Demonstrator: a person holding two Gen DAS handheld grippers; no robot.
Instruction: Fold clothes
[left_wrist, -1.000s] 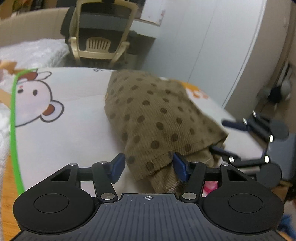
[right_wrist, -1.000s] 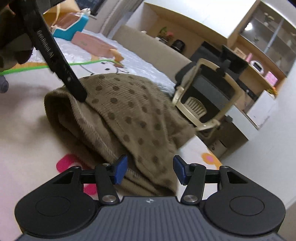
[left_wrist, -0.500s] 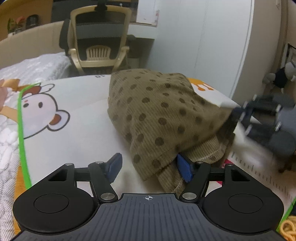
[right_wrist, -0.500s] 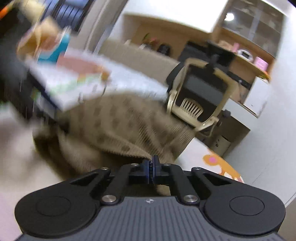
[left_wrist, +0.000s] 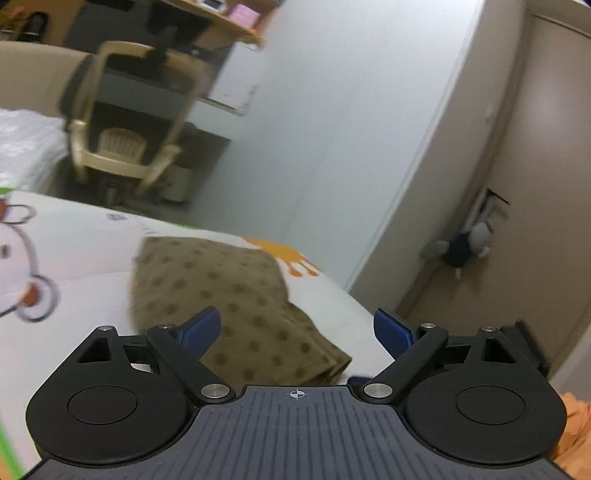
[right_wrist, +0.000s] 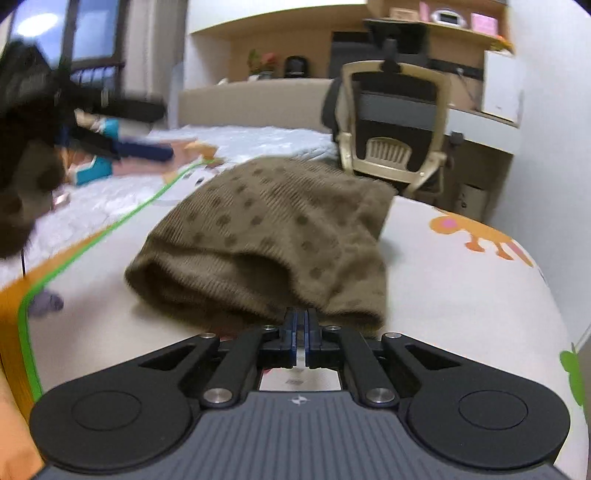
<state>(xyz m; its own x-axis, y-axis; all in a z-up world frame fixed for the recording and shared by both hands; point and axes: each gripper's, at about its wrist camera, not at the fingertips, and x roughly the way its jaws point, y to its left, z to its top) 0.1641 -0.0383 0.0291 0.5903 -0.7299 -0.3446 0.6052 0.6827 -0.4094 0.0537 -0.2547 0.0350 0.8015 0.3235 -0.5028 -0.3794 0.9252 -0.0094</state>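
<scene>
Garment: the brown dotted corduroy piece (right_wrist: 266, 240) lies bunched and doubled over on the cartoon-print mat (right_wrist: 461, 288), its near end gaping like a pocket.
Right gripper (right_wrist: 300, 334): jaws pressed together at the garment's near hem; it seems to be pinching that hem, though the pads hide the contact.
Left gripper (left_wrist: 297, 328): jaws wide apart, holding nothing, raised above the garment's near corner (left_wrist: 332, 363).
Doing it well: judged from the loose mouth, a fold here wants the pinched hem kept low and taut, so the layers lie flat instead of ballooning.
Edges: the mat's right border drops off near the garment; the green stripe (right_wrist: 110, 229) bounds the left.
Open room: bare mat lies left and near; the chair (right_wrist: 391, 129) stands well beyond.
</scene>
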